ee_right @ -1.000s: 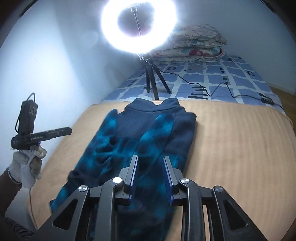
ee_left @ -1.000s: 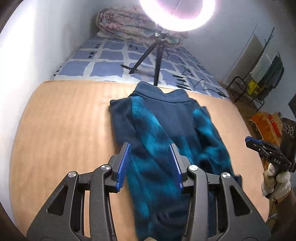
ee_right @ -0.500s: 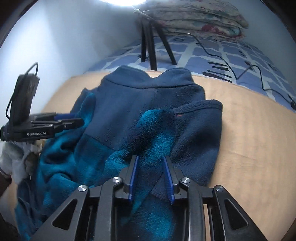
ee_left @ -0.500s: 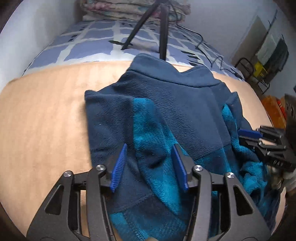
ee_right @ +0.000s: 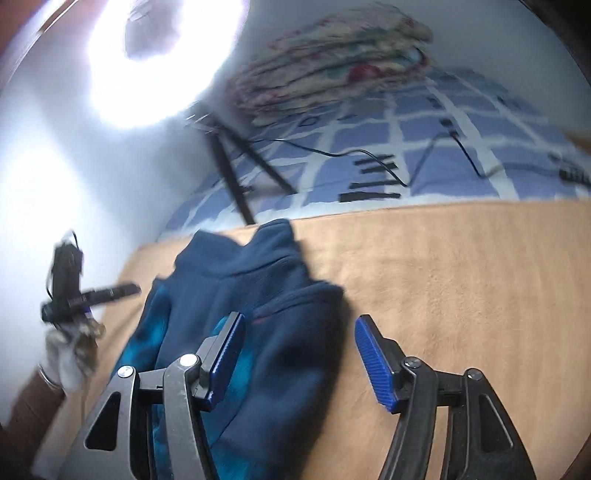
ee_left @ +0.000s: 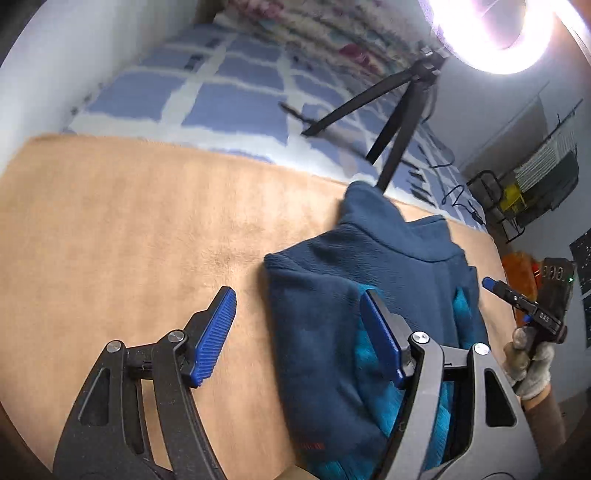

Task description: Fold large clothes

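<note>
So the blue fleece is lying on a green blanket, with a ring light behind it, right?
Not quite. The blanket under the blue fleece is tan, not green, as the left wrist view shows. The ring light does stand behind it.

White letters "DAS" stand on the right gripper (ee_left: 517, 299) (seen from the left wrist).

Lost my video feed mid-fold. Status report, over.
Left gripper and right gripper open, jaws just widened, holding nothing. Fleece jacket flat on tan blanket, sleeves folded in. Nothing in the way.
</note>
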Demonstrator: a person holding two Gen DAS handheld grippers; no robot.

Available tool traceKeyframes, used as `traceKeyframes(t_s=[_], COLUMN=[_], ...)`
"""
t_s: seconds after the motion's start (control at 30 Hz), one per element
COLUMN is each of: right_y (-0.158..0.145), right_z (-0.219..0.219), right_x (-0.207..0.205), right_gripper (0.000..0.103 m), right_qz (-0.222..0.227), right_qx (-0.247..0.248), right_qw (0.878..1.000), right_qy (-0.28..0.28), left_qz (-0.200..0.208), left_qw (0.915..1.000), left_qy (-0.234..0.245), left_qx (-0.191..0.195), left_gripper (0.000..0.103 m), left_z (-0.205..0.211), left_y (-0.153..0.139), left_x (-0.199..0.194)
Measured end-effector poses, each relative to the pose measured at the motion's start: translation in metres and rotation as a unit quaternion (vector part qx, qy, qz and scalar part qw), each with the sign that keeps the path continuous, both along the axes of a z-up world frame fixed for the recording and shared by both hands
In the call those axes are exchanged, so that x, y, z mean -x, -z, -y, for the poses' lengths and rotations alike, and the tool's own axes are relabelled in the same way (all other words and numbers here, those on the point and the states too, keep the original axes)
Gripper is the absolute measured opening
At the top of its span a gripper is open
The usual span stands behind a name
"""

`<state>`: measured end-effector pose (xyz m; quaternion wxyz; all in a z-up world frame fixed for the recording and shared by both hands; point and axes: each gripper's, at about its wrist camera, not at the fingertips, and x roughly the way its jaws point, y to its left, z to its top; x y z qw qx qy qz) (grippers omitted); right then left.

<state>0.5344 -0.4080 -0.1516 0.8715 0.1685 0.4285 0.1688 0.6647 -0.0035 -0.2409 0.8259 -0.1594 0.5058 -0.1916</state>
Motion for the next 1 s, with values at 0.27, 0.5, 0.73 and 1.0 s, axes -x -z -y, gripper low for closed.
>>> traceKeyframes(t_s=[0.27,0.5,0.73,1.0], right_y=[0.036,0.033,0.008,-0.043], right_z=[0.004,-0.032,-0.04,-0.041], right_x=[-0.042,-0.057,-0.041,-0.006], right_gripper=[0.066,0.019,0.007,0.007], right_qz=[-0.02,-0.021,0.022,0.078], right_qx=[-0.047,-0.006,0.029,0.021], right_qw=[0.999,0.998,0.998,0.996], right_qy=[0.003,-0.051,-0.05,-0.047], left_qz=[0.026,0.056,0.093,0.13], left_qw=[0.9993,0.9961,0.9941,0.9903], left_qy=[0.026,0.058,0.052,0.046], left_qx=[-0.01,-0.034,-0.02,0.012], left_gripper=[0.064,0.017,0.011,0.01], left_z=[0.021,0.046,0.042,0.027], left_y=[0.015,0.015,-0.011,-0.055], left_x=[-0.017,-0.01,0.014,0.056])
